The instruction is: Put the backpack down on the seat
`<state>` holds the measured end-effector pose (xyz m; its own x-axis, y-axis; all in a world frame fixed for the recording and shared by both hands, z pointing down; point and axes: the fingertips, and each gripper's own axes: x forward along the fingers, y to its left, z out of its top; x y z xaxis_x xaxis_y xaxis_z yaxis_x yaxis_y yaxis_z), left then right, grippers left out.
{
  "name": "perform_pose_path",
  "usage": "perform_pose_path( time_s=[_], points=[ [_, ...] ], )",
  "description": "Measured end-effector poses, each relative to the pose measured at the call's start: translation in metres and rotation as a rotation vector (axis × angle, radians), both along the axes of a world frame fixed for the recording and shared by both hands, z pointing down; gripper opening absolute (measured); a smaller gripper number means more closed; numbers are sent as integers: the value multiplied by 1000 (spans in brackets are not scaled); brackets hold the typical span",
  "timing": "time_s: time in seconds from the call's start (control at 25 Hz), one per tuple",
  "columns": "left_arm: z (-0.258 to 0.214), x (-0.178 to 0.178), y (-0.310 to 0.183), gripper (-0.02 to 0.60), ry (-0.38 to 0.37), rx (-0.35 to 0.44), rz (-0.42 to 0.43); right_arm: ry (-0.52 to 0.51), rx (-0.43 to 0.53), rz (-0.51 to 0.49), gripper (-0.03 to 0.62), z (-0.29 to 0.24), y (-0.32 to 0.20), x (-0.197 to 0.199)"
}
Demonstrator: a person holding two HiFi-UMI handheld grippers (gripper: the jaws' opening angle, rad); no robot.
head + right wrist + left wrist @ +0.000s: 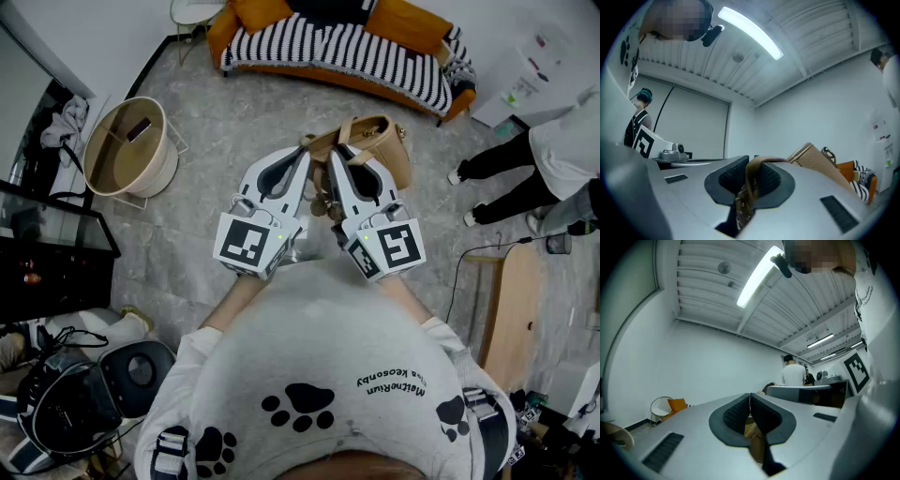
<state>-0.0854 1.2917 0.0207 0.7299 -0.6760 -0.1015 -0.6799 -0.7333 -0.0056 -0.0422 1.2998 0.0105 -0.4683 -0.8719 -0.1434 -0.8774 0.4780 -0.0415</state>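
A tan leather backpack (380,150) hangs in the air in front of me, above the grey floor. My right gripper (337,157) is shut on its tan strap (751,180), which loops over the pads, with the bag's body (818,161) just beyond. My left gripper (303,155) is close beside it, its jaws (750,397) pressed together with tan strap material (752,430) showing between them lower down. The striped sofa seat (328,45) with orange cushions stands farther ahead, apart from the bag.
A round beige tub (127,145) stands on the floor at the left. A person's legs (506,178) are at the right, near a wooden board (514,305) and a cable. Dark equipment and a black glass table (47,253) fill the lower left.
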Motion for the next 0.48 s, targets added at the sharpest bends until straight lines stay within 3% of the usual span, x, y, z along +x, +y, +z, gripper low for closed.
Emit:
perform_pose_path(
  time_s=[0.48],
  points=[
    [5, -30, -3, 21, 16, -5, 37, 13, -20, 36, 58, 10, 1, -36]
  ],
)
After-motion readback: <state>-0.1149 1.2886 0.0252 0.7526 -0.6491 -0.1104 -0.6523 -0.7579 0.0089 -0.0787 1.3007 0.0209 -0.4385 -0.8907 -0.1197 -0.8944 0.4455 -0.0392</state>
